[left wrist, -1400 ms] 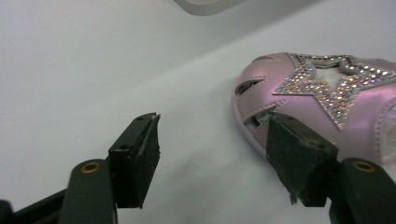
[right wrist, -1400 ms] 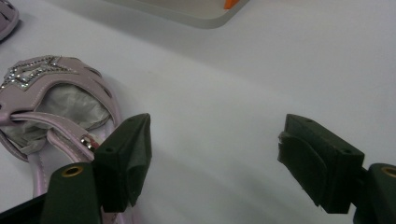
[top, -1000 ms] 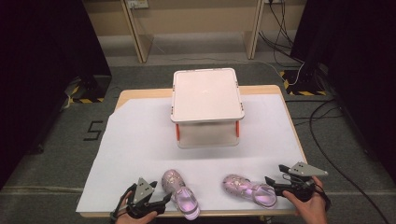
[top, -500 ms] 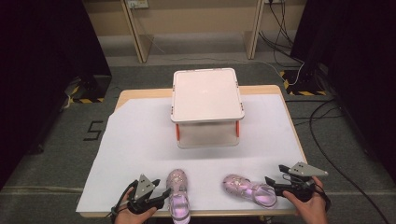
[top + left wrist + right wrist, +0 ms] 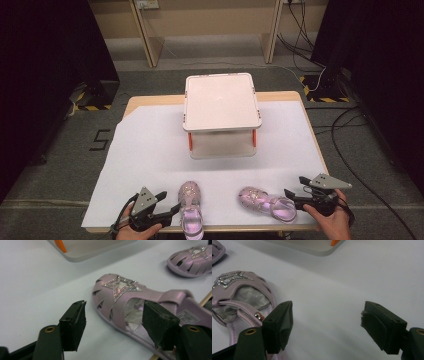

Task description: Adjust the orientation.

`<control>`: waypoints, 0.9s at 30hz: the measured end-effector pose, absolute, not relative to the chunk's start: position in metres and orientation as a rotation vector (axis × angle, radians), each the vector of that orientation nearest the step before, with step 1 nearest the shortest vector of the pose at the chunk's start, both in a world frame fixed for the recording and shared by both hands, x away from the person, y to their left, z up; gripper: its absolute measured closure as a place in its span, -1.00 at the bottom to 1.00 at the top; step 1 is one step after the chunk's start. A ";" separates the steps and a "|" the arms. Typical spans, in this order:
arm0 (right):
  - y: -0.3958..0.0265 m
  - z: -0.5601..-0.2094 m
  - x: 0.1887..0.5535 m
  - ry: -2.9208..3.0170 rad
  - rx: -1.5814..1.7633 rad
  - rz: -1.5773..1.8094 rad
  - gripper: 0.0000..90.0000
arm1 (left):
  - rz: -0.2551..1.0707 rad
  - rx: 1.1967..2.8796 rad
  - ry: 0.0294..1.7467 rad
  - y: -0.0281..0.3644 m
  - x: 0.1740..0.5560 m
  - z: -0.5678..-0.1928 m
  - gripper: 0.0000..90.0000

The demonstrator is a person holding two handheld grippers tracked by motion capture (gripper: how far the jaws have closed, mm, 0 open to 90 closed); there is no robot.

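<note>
Left gripper [image 5: 113,322]: jaws just reopening, straddling left sandal [image 5: 140,305] at table's [image 5: 150,102] near edge | right gripper [image 5: 325,325]: spread, beside right sandal [image 5: 239,297]

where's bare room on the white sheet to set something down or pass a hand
Free: the wide strips left and right of the two-tier stand, and the band between it and the sandals. Crowded: the near edge, with the left sandal, right sandal and both tongs.

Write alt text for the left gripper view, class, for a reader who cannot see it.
A pink sandal with a glittery star on its toe lies on a white sheet, with the left gripper open, one black jaw on bare sheet, the other over the sandal's open middle. A second pink sandal lies further off, and a white tray's corner shows at the top.
</note>
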State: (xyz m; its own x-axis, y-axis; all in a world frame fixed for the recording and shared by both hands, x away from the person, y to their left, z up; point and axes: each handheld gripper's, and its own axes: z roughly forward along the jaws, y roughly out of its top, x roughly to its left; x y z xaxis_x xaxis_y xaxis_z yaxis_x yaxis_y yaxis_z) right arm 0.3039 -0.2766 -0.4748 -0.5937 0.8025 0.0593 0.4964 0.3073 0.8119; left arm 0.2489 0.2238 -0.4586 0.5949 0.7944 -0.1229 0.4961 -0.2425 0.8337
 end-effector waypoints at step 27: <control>-0.276 -0.478 0.307 2.232 1.163 1.182 -0.44 | 0.364 2.001 0.932 0.192 0.227 -0.458 -0.33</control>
